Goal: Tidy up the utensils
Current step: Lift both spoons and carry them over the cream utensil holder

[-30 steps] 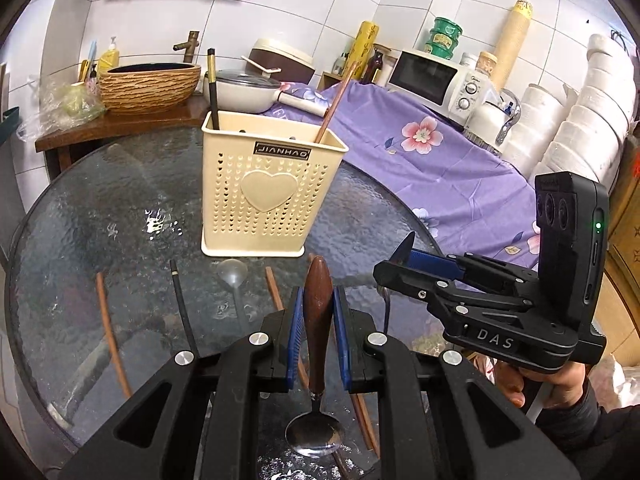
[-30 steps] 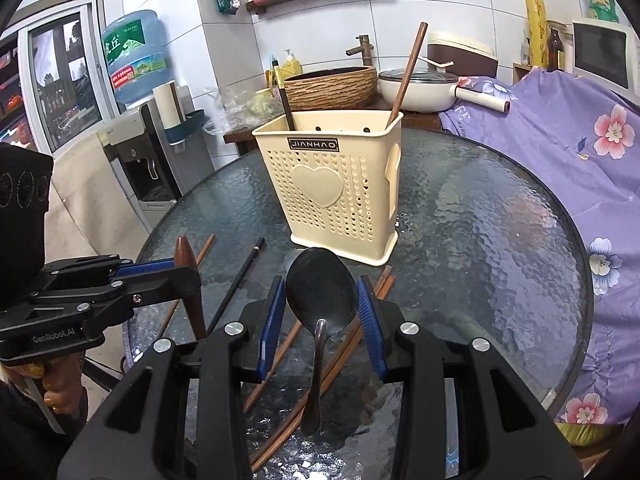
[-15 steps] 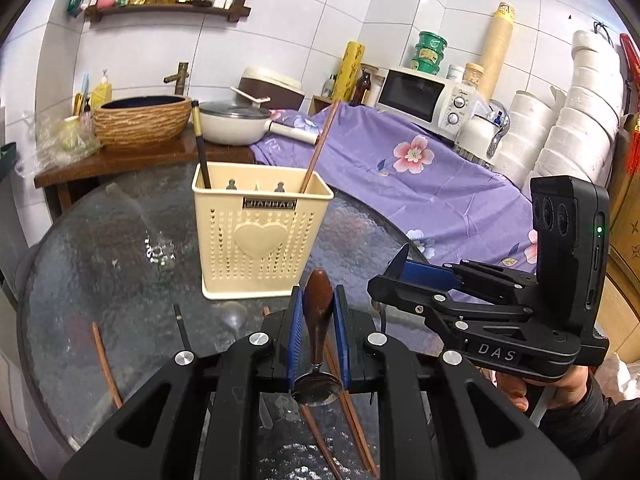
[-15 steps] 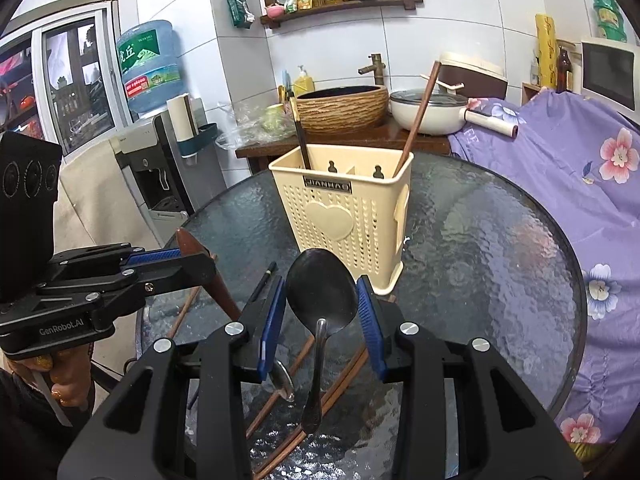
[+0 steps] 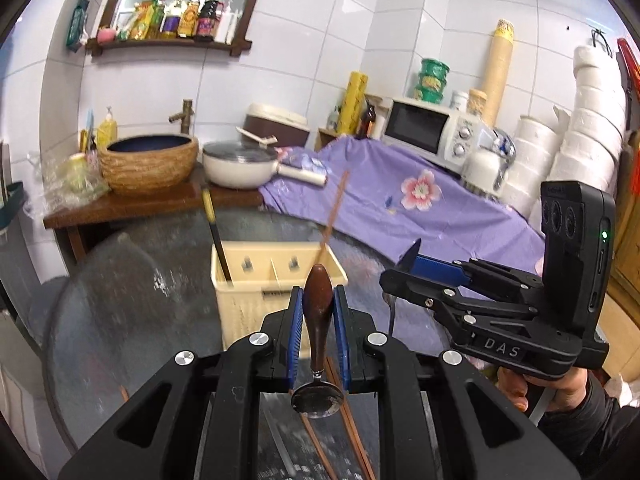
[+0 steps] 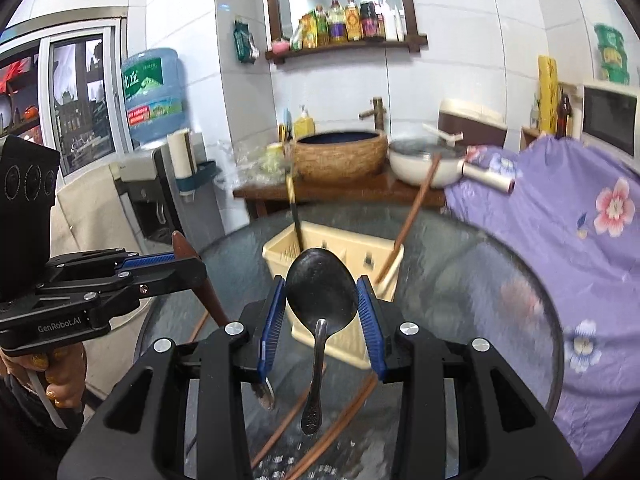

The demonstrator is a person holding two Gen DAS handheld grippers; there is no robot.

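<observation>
My left gripper (image 5: 318,300) is shut on the brown wooden handle of a spoon (image 5: 318,312), whose metal bowl hangs down toward the camera. My right gripper (image 6: 322,292) is shut on the dark bowl of a metal spoon (image 6: 322,284), handle hanging down. Both are lifted above the round glass table (image 6: 480,280), in front of the cream perforated utensil holder (image 5: 248,304) (image 6: 344,340). In the holder stand a black chopstick (image 5: 216,236) and a brown chopstick (image 6: 412,212). Each gripper shows in the other's view, the right one (image 5: 412,252) and the left one (image 6: 180,256).
Several brown chopsticks (image 6: 320,424) lie loose on the glass below the grippers. Behind the table is a wooden counter with a woven basin (image 5: 148,164) and a white pan (image 5: 240,164). A purple flowered cloth (image 5: 400,200) covers the right side; a water dispenser (image 6: 156,120) stands left.
Both grippers have risen with their spoons, so the holder sits lower in both views and its inside shows. The grips are unchanged.
</observation>
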